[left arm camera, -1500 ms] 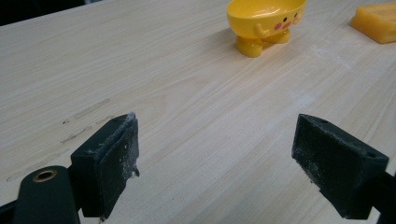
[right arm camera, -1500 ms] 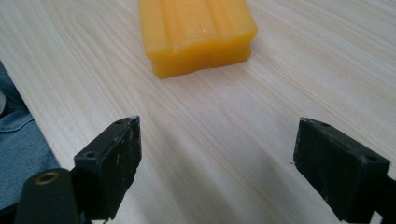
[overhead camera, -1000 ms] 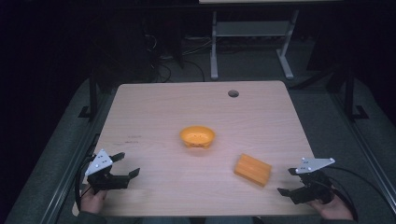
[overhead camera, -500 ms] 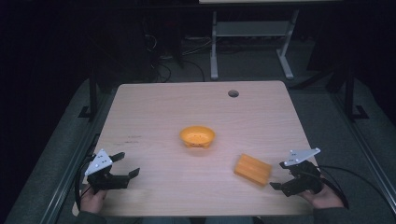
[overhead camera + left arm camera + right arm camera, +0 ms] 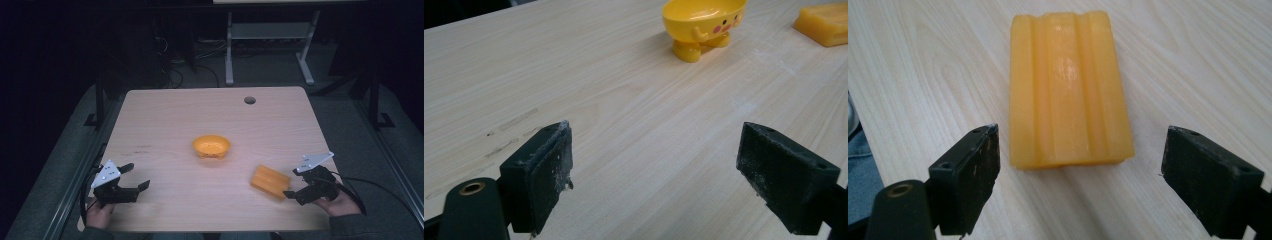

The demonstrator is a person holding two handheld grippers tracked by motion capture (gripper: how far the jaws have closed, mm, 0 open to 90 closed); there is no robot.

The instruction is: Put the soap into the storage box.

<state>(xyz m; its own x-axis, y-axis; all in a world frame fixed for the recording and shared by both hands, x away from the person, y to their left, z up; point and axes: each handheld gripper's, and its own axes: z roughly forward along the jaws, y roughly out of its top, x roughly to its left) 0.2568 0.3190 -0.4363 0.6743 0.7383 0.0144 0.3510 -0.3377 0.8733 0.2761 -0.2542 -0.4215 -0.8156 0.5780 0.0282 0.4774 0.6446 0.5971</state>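
Table (image 5: 165,115) of pale wood, seen from the person's side in a dim room, carries two things: a small yellow bowl (image 5: 211,146) with a duck face near its middle, and a ridged orange block (image 5: 270,181) lying flat toward the near right corner. Right gripper (image 5: 294,194) sits just behind the block's near end, its jaws spread wide and level with the tabletop, the block (image 5: 1068,90) lined up lengthwise between them but not yet inside their reach. Left gripper (image 5: 137,177) rests at the near left edge, well apart from both things, its jaws equally wide over bare wood, the bowl (image 5: 704,22) ahead of it. Judging by the approach, the risk lies in the closing: the block looks smooth and slightly glossy, and if the pads (image 5: 970,170) meet only its end corners, or one touches first, it may skid forward or twist out rather than lift.
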